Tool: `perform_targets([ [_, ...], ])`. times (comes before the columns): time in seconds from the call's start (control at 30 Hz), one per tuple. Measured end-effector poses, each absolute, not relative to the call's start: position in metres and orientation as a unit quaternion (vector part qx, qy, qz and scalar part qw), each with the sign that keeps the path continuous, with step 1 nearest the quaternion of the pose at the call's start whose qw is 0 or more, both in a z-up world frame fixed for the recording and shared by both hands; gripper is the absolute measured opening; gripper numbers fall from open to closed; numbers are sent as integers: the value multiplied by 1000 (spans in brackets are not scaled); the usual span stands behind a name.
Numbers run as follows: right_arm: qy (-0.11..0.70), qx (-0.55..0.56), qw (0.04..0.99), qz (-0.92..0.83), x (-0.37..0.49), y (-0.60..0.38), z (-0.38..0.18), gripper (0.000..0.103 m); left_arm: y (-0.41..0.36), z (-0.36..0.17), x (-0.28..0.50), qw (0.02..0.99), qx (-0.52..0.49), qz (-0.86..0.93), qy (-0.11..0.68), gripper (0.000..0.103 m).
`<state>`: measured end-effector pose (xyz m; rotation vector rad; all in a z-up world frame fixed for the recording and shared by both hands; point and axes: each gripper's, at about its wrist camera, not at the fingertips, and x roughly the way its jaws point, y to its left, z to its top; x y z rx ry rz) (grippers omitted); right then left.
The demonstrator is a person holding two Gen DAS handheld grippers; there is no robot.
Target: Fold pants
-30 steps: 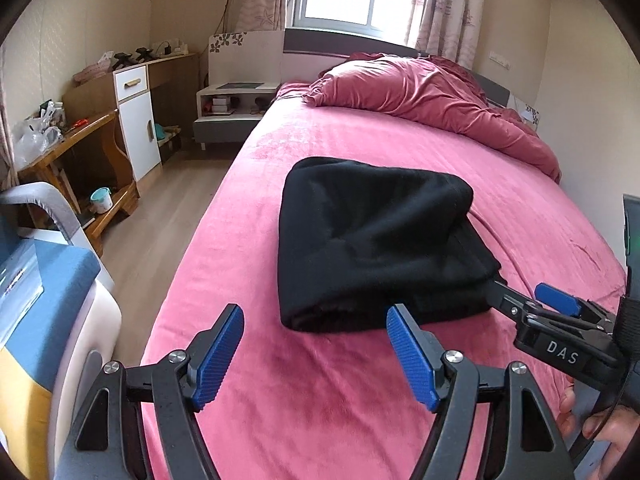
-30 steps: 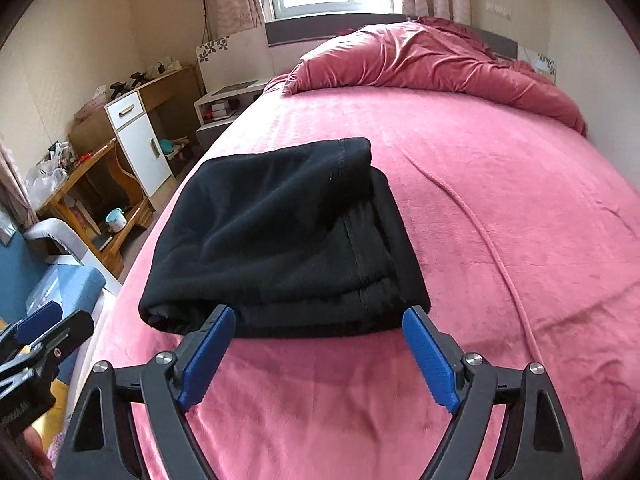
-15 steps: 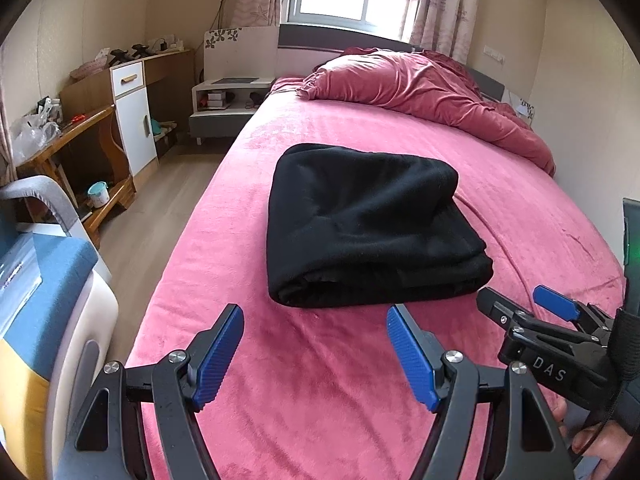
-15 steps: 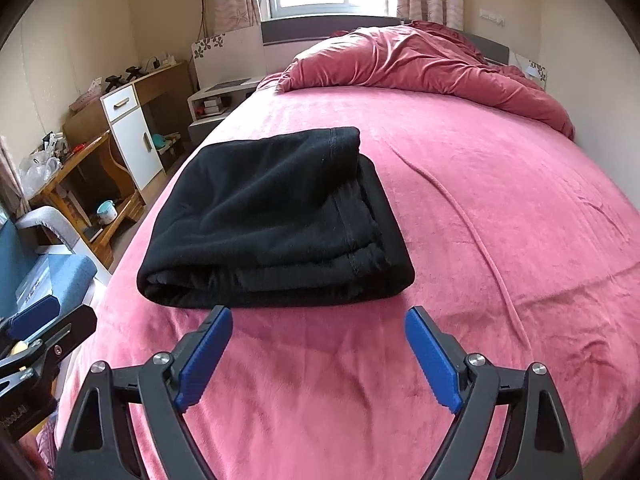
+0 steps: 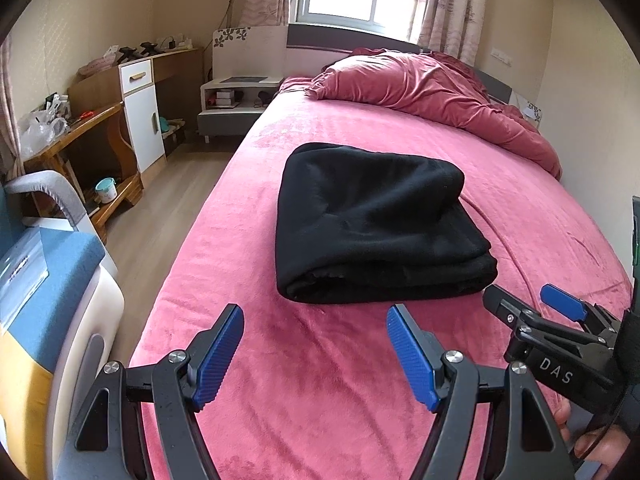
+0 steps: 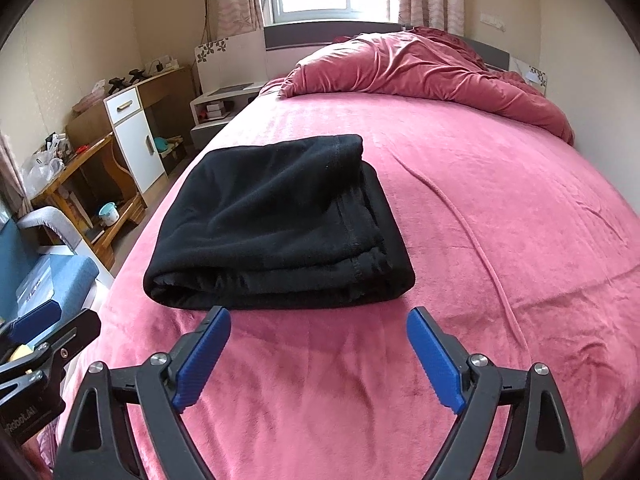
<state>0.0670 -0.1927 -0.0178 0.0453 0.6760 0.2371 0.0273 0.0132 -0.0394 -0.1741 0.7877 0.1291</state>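
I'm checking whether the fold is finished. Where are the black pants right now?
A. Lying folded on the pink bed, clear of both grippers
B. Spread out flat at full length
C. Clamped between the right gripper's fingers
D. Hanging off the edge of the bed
A: the black pants lie as a compact folded stack on the pink bed, with bare cover between them and the open left gripper and right gripper.

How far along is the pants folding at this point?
Done, by the look of it: the black pants lie as a compact folded stack on the pink bed. Nothing is in hand; the left gripper and right gripper are open, short of the stack. Nothing visibly remains.
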Motion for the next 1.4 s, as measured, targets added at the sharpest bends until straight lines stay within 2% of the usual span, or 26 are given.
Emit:
perform_targets([
  [1.4,334,14,935,117,65,-191,-25,91,16,-38,19,918,-77,87,378,75],
])
